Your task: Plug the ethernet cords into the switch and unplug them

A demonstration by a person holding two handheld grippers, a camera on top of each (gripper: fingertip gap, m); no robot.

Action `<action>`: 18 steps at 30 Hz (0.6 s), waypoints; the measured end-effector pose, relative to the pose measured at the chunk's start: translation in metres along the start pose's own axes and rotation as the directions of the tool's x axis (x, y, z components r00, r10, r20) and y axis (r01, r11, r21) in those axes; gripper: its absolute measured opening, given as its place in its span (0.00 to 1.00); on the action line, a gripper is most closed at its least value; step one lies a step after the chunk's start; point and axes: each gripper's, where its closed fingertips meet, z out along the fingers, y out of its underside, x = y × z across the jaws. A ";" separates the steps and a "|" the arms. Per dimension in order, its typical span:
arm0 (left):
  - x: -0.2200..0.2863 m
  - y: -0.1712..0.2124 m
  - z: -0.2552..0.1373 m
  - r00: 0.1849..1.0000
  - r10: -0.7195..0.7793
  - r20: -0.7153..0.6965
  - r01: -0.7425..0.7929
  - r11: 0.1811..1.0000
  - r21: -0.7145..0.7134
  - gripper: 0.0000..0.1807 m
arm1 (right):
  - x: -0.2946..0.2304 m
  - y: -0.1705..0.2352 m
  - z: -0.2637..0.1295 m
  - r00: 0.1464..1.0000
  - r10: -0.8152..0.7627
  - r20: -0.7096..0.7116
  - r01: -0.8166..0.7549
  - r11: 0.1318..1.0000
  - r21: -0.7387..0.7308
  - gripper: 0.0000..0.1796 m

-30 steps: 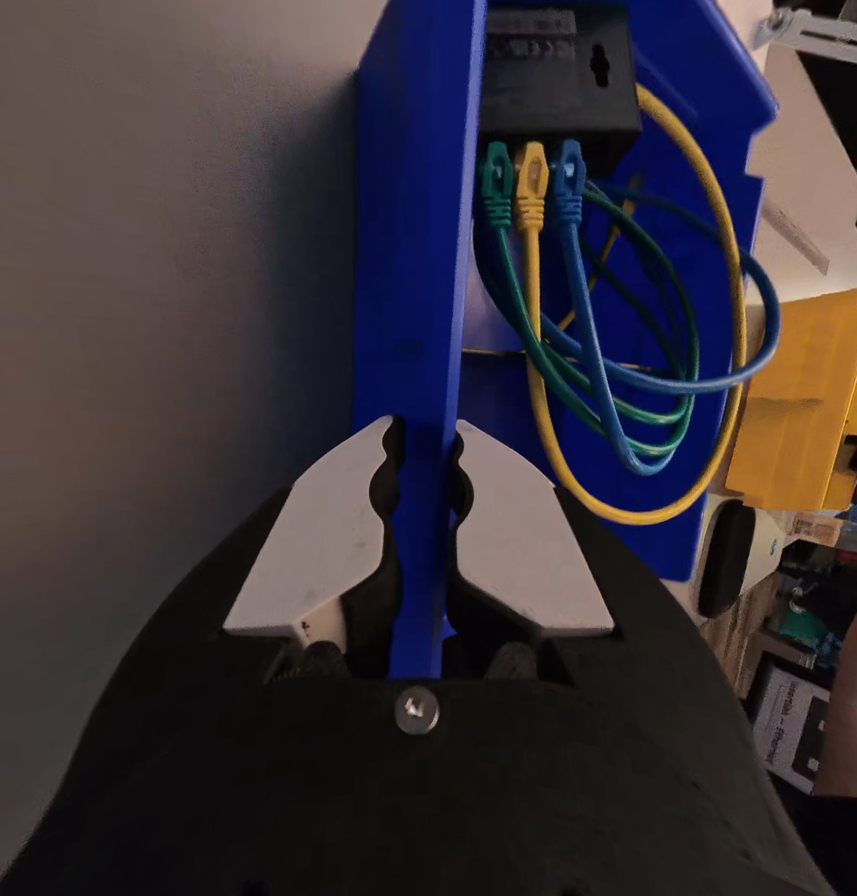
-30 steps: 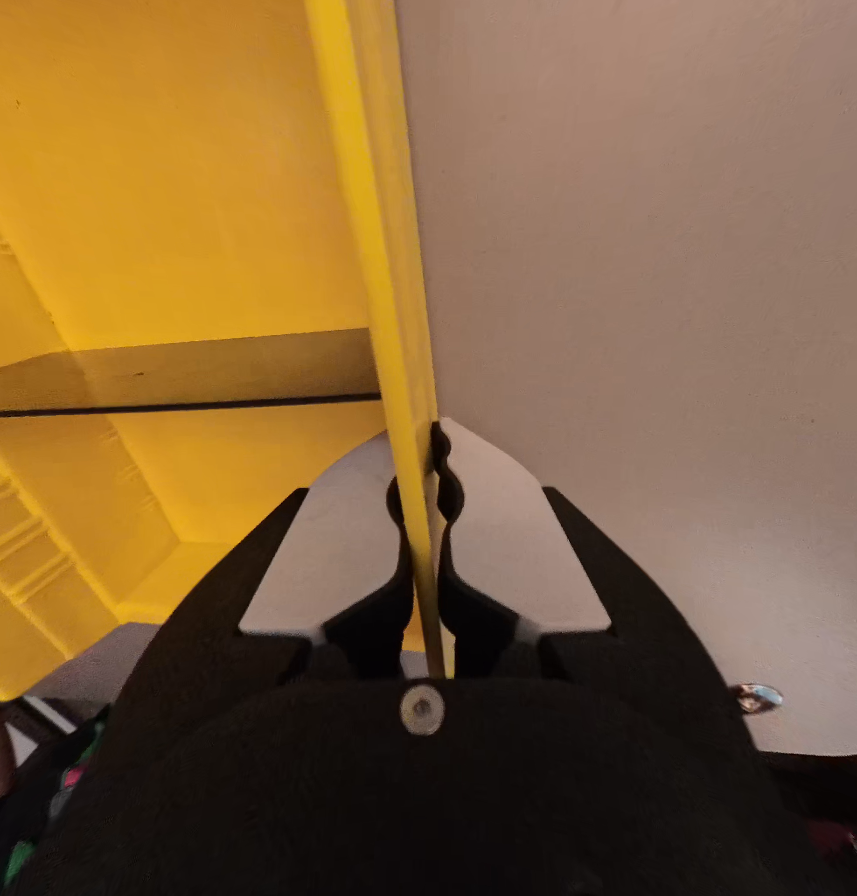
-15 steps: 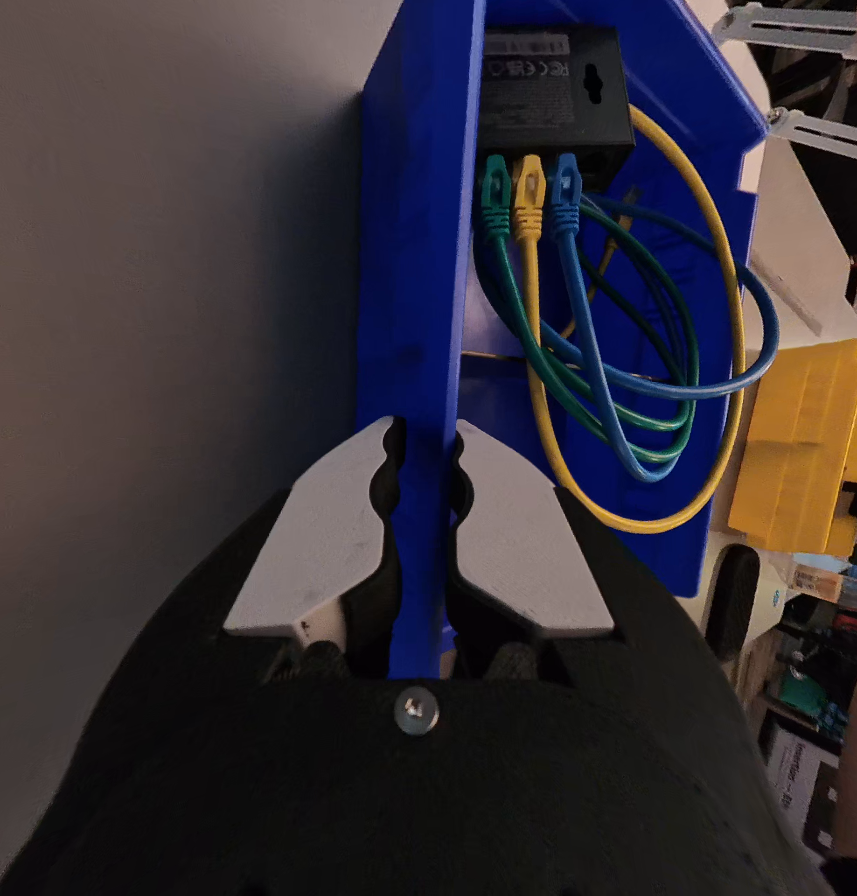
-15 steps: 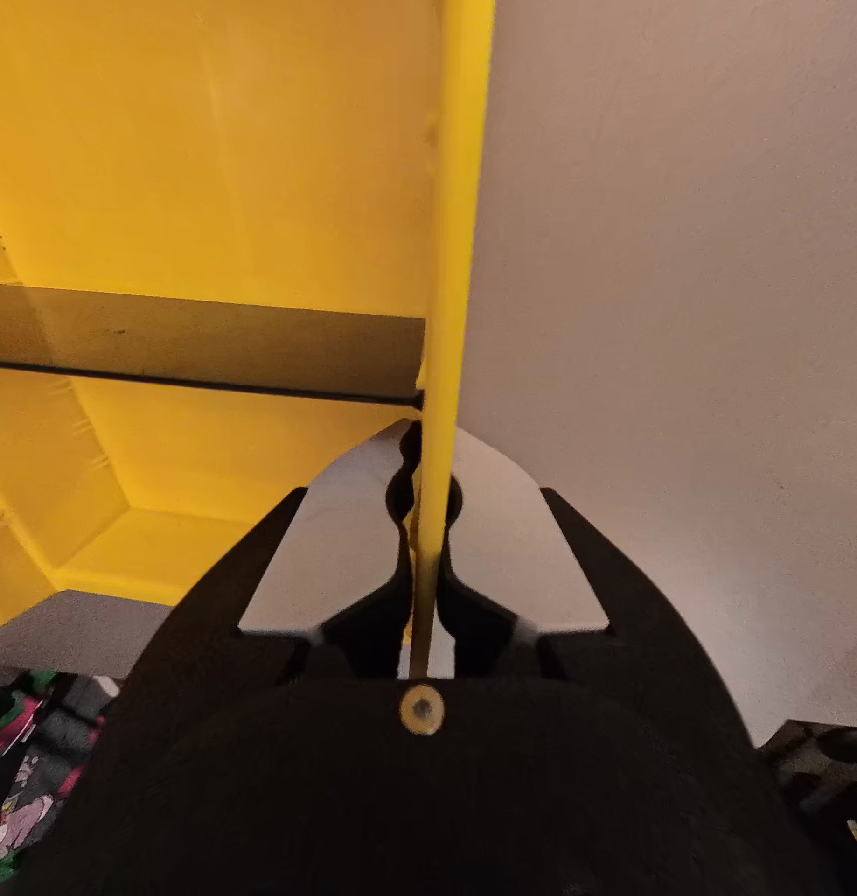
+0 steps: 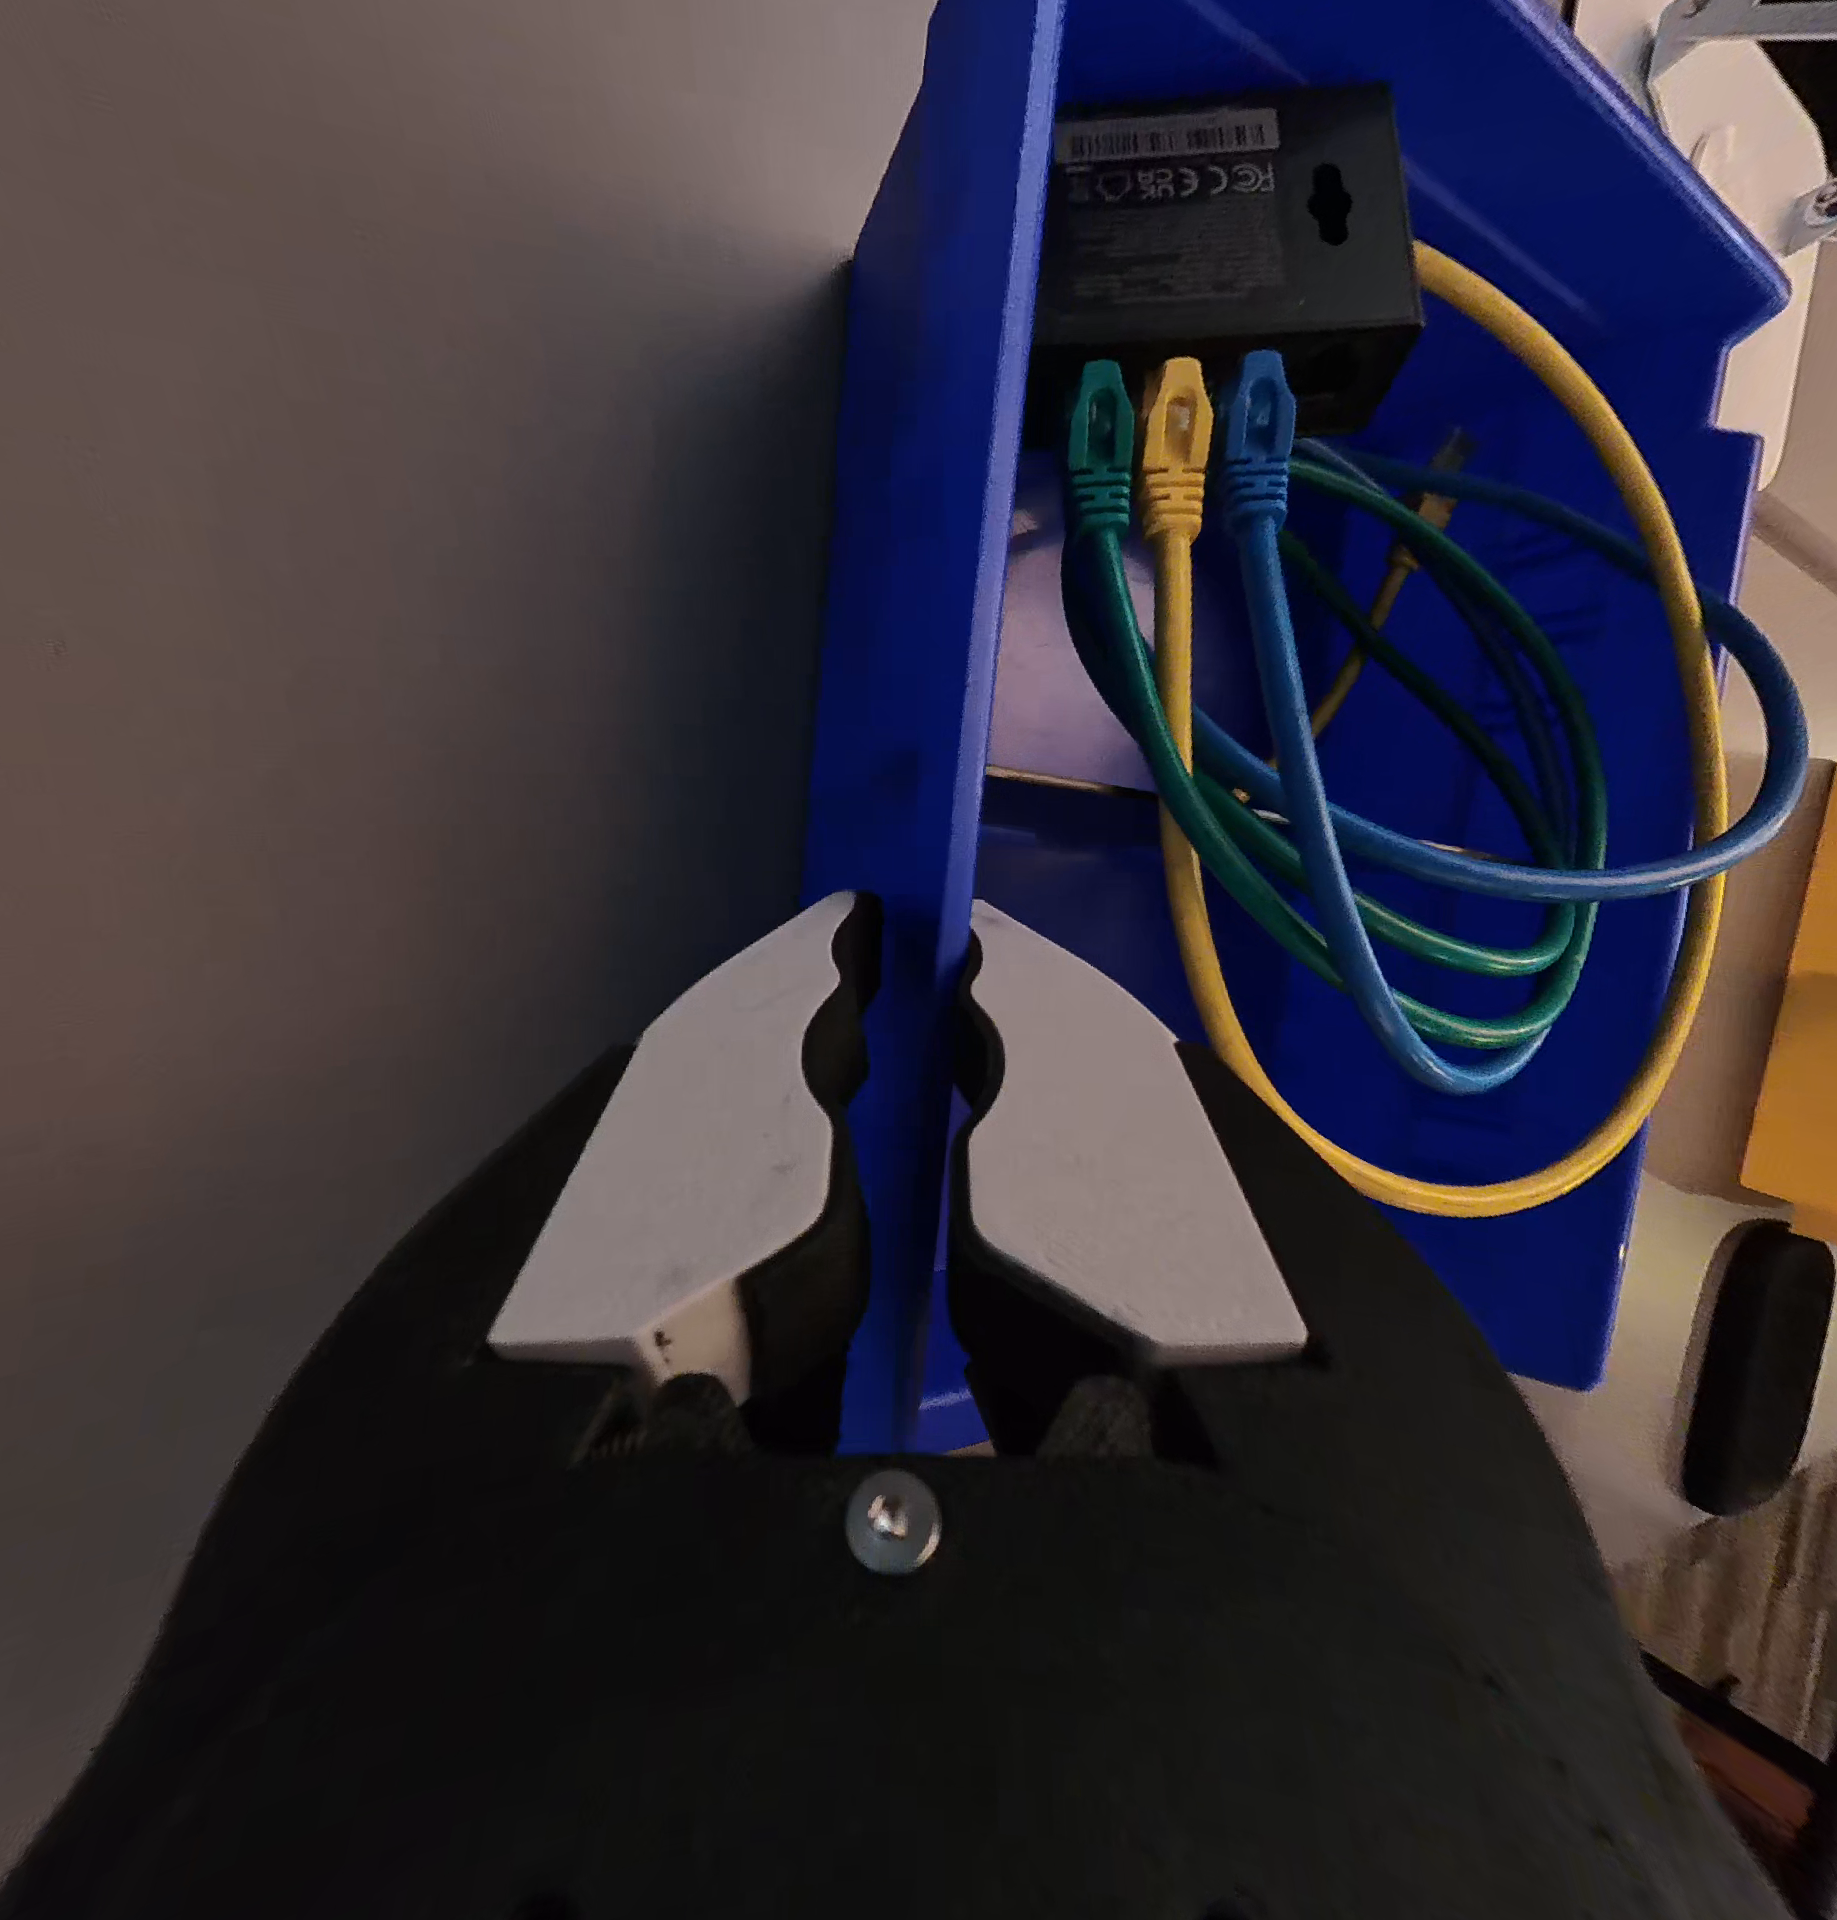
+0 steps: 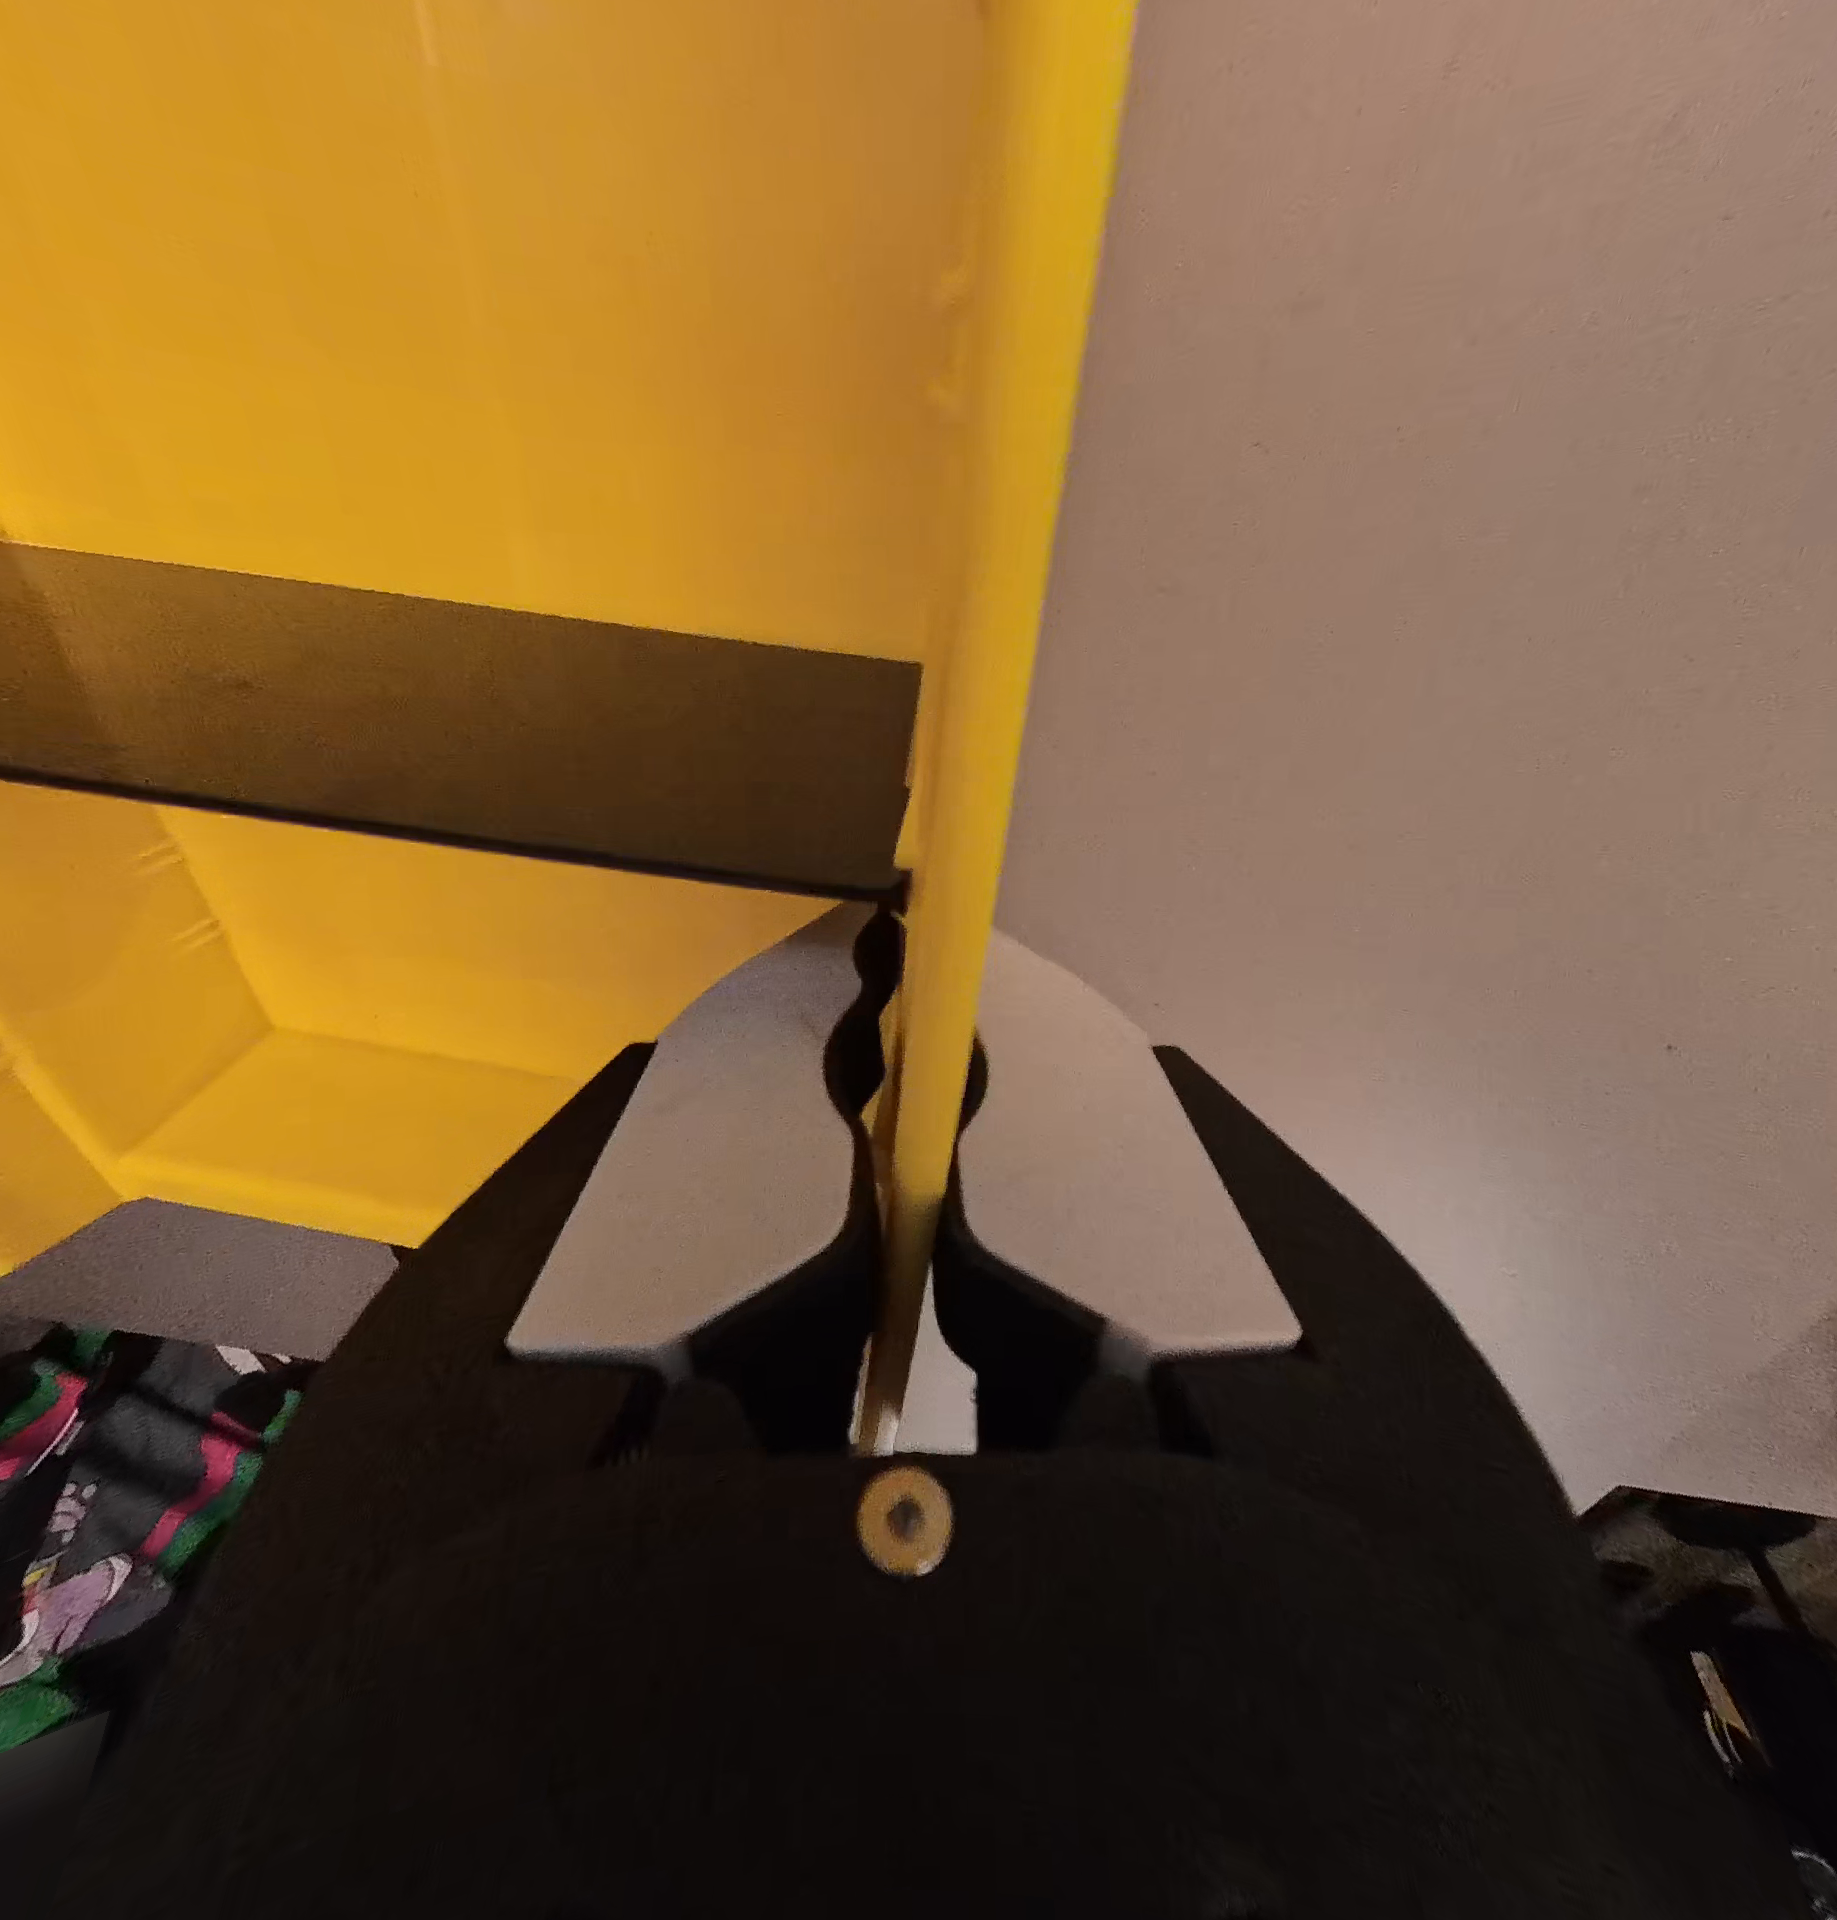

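My left gripper is shut on the side wall of a blue bin. Inside the bin lies a black switch with a green cord, a yellow cord and a blue cord plugged into it side by side. Their cables loop loosely over the bin floor. My right gripper is shut on the side wall of a yellow bin. A dark divider crosses the yellow bin's inside, which holds nothing else in view.
Both bins rest on a pale table. The yellow bin also shows at the right of the left wrist view, beside the blue bin. Clutter sits past the table edge. Patterned fabric lies at the lower left. About 80 cm separates my left fingertips from my right.
The blue bin and its switch have slid lower and right in the left wrist view. The yellow bin's wall has swung rightward between my right jaws, and the bin has turned.
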 end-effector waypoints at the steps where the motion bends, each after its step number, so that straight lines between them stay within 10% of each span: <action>1: 0.000 -0.002 0.000 1.000 -0.008 -0.001 0.008 1.000 0.012 0.06 | 0.000 0.000 0.000 1.000 0.005 -0.007 -0.005 1.000 0.000 0.03; 9: 0.016 -0.038 -0.052 0.997 0.074 -0.031 -0.061 0.949 0.310 0.14 | 0.009 -0.001 0.002 0.980 -0.116 -0.159 0.127 0.990 0.063 0.16; 18: 0.181 -0.031 -0.142 0.680 0.715 -0.163 -0.407 0.553 0.727 0.38 | -0.020 -0.022 -0.062 0.985 -0.175 0.001 0.159 0.895 0.417 0.31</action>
